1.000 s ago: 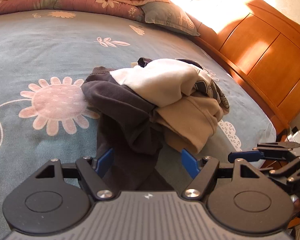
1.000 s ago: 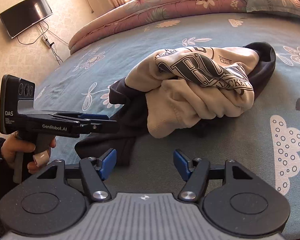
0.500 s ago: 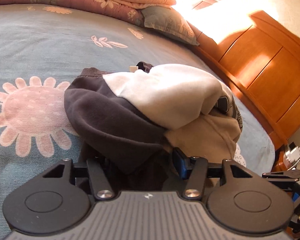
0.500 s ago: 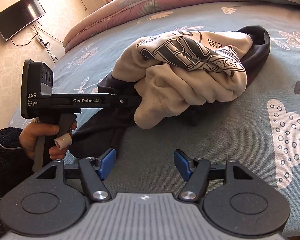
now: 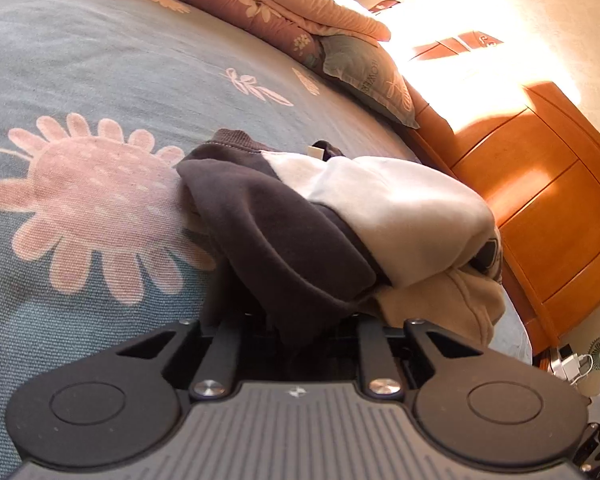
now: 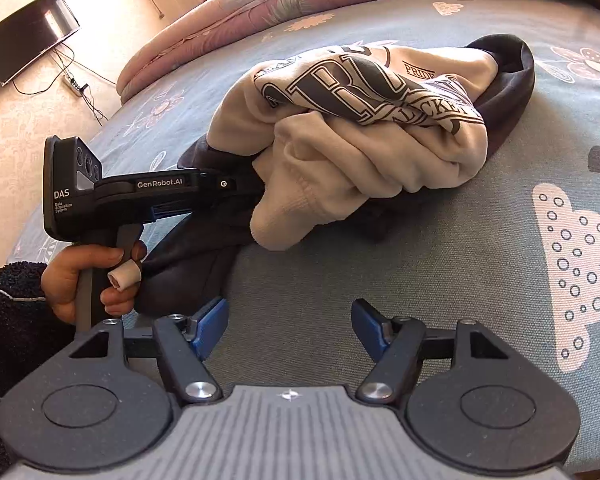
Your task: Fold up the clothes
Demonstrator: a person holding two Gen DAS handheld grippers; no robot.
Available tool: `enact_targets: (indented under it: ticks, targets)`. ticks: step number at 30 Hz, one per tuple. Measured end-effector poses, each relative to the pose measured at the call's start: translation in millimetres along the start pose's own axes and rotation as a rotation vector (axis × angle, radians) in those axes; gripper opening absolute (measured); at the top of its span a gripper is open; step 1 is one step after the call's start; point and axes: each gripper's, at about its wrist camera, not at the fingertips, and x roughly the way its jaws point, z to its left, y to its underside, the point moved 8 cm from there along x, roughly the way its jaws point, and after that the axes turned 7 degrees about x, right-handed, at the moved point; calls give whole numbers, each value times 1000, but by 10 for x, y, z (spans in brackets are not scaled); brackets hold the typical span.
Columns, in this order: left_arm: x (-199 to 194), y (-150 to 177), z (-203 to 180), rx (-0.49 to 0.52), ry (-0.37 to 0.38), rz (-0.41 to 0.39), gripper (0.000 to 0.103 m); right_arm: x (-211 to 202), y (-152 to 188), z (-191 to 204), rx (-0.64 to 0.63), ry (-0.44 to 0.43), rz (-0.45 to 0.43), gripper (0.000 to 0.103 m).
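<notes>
Right wrist view: dark fabric of the crumpled sweatshirt (image 6: 364, 120) is pinched by the just-closing left gripper (image 6: 256, 188), while the right gripper (image 6: 288, 326) is held wide, empty, above the bedspread (image 6: 440, 264).

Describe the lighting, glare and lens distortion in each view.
Left wrist view: sunlight blows out the wall above the wooden headboard; the bedsheet curves with the fisheye. Right wrist view: even daylight, faint glare on the television, sharp print on the cream sweatshirt, edges bowed.
</notes>
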Motion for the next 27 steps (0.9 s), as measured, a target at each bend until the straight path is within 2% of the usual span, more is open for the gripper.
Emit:
enact_targets:
  ticks: [3,7,11,19,27]
  targets:
    - [-50,-26,-57,38,-41,4,11,-13,2,15,4,-1,-8,74]
    - [-285,-155,-36,77,-79,-20,10,-79,-25,28,-5,3,-23,74]
    - [-554,-390,126,130,-151,-53,9,-132,-64,21,-1,7,-41,74]
    - [-772,-863,502,252,-316,-51,8,-224,-128,14,-12,16,-68,74]
    - [-918,-1339,895,255,-425,-90,7,-246,-272,12,-18,31,-84,74]
